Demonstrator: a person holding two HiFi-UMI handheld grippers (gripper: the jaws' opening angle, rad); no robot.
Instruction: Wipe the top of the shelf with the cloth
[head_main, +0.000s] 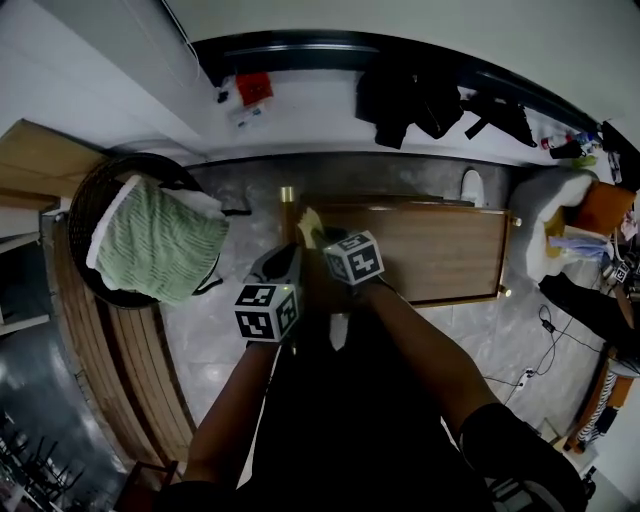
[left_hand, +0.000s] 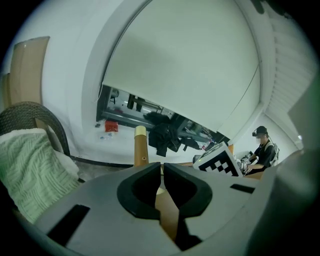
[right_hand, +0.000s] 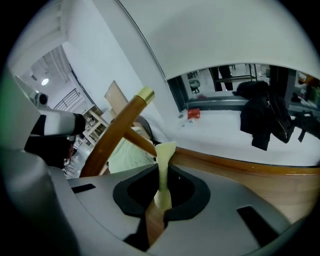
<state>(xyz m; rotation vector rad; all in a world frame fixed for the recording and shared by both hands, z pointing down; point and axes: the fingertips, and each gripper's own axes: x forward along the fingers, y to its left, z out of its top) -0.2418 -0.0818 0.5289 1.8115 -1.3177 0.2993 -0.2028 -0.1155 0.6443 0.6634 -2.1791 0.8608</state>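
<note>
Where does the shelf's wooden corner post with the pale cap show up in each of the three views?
Head view: the wooden corner post with the pale cap is at centre, at the left end of the wooden shelf top.
Left gripper view: the post stands upright, left of centre.
Right gripper view: the post leans from lower left to upper centre.
Shared landmark: the black jacket behind.

The left claw (left_hand: 162, 171) fills the lower frame, its jaws closed tip to tip with nothing between them. From the tips, a wooden post (left_hand: 140, 147) with a pale cap stands at 11 o'clock. At 9 o'clock a green knitted towel (left_hand: 25, 170) lies in a dark wicker basket (left_hand: 35, 111). At 3 o'clock sits a marker cube (left_hand: 218, 161), with a person (left_hand: 263, 150) beyond.
</note>
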